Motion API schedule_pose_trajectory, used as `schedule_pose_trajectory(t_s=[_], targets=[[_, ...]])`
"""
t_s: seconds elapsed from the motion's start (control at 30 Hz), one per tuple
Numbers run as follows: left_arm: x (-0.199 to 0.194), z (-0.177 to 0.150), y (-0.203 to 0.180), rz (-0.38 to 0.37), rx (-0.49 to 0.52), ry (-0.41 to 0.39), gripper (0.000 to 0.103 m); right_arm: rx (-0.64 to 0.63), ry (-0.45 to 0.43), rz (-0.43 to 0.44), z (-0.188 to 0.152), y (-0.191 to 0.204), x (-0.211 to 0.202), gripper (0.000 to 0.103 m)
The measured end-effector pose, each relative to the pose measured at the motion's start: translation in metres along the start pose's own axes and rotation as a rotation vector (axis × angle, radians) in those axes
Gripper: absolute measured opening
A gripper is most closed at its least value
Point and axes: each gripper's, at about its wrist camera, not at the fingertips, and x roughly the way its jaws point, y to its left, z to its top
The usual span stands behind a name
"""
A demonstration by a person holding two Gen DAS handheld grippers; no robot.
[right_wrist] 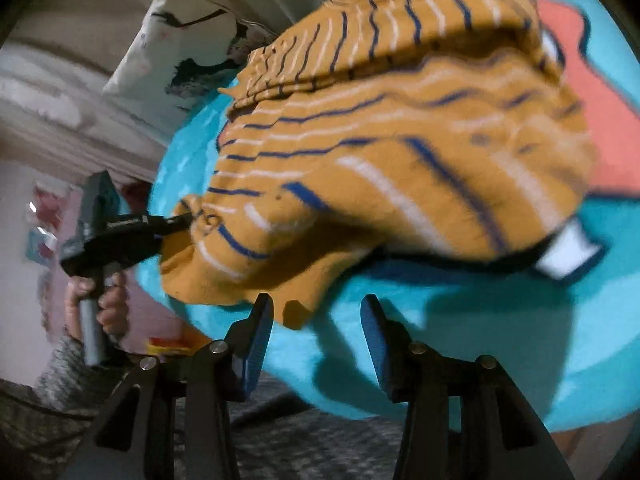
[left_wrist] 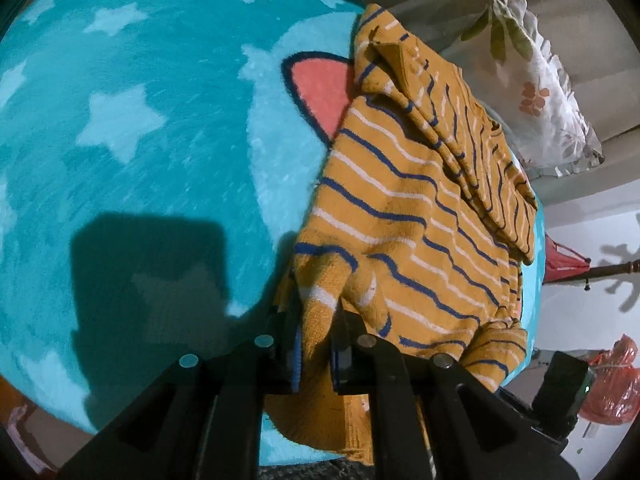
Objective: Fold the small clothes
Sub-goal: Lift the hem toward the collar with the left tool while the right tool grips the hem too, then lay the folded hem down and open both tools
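From the left wrist camera, the left gripper (left_wrist: 316,344) is clamped on a bunched edge of the striped garment (left_wrist: 404,208), a soft mustard knit with thin wavy blue and white stripes. The garment lies crumpled in loose folds on the rug (left_wrist: 132,128), a plush turquoise pile with pale stars and a pink cat ear outlined in dark blue just beside the garment's upper edge. Past the garment's far edge a frilled floral pillow (left_wrist: 536,92) leans against a pale wall. Off the rug's near right edge lies a red plastic bag (left_wrist: 612,388).

From the right wrist camera, blurred, the right gripper (right_wrist: 316,332) has its blue-padded jaws apart, with only a small hanging flap of the garment (right_wrist: 384,152) near the gap and no pad pressing on it. The garment is lifted off the rug (right_wrist: 480,320) at one corner, where the left gripper (right_wrist: 180,222) pinches it, held by a hand (right_wrist: 106,300) in a grey sleeve (right_wrist: 60,376). A pale cushion (right_wrist: 176,40) sits beyond the garment.
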Motion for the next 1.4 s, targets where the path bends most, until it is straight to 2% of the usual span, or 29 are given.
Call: schedule_pose_trajectory(t_s=[0.07, 0.13, 0.17, 0.2, 0.23, 0.37, 0.43, 0.53, 0.6, 0.67, 0.77, 0.83, 0.93, 1.07, 1.17, 1.27, 1.4], targets=[[0.001, 0.002, -0.003, 0.007, 0.016, 0.007, 0.008, 0.008, -0.016, -0.002, 0.007, 0.005, 0.010, 0.050], [0.002, 0.002, -0.004, 0.014, 0.024, 0.010, 0.008, 0.023, -0.022, -0.045, 0.014, 0.005, 0.023, 0.047], [0.002, 0.002, -0.003, 0.015, 0.023, 0.010, 0.008, 0.036, -0.022, -0.044, 0.015, 0.003, 0.024, 0.038], [0.001, 0.001, -0.003, 0.016, 0.018, 0.009, 0.008, 0.054, -0.011, -0.029, 0.016, 0.001, 0.024, 0.019], [-0.001, -0.001, -0.003, 0.019, 0.008, 0.005, 0.009, 0.074, 0.005, -0.005, 0.016, -0.003, 0.021, 0.007], [-0.023, -0.013, 0.004, 0.025, -0.070, -0.013, 0.009, 0.103, 0.042, 0.036, 0.010, -0.011, -0.017, 0.006], [-0.042, -0.028, 0.005, 0.011, -0.098, -0.017, 0.008, 0.075, 0.050, 0.051, 0.005, -0.009, -0.055, 0.005], [-0.065, -0.062, 0.000, -0.007, -0.125, -0.019, 0.008, 0.028, 0.078, 0.088, -0.012, -0.006, -0.117, 0.005], [-0.070, -0.089, -0.007, 0.011, -0.144, -0.012, 0.008, 0.004, 0.138, 0.083, -0.028, -0.006, -0.138, 0.005], [-0.069, -0.117, -0.013, 0.030, -0.170, -0.014, 0.008, -0.009, 0.209, 0.065, -0.044, -0.007, -0.140, 0.005], [-0.062, -0.142, -0.018, 0.034, -0.220, -0.021, 0.007, -0.020, 0.309, 0.069, -0.065, -0.016, -0.127, 0.005], [-0.059, -0.148, -0.016, 0.038, -0.264, -0.029, 0.007, -0.010, 0.323, 0.092, -0.068, -0.024, -0.120, 0.005], [-0.066, -0.150, -0.021, 0.055, -0.284, -0.075, 0.007, -0.022, 0.294, 0.110, -0.057, -0.027, -0.119, 0.005], [-0.082, -0.139, -0.035, 0.075, -0.273, -0.139, 0.007, -0.041, 0.197, 0.143, -0.026, -0.024, -0.134, 0.005], [-0.090, -0.113, -0.049, 0.072, -0.253, -0.182, 0.007, -0.053, 0.111, 0.175, 0.006, -0.024, -0.147, 0.005], [-0.099, -0.062, -0.064, 0.043, -0.207, -0.246, 0.005, -0.075, 0.028, 0.193, 0.052, -0.018, -0.155, 0.005], [-0.097, 0.029, -0.096, 0.055, -0.069, -0.364, 0.003, -0.104, -0.096, 0.168, 0.117, -0.011, -0.157, 0.005]])
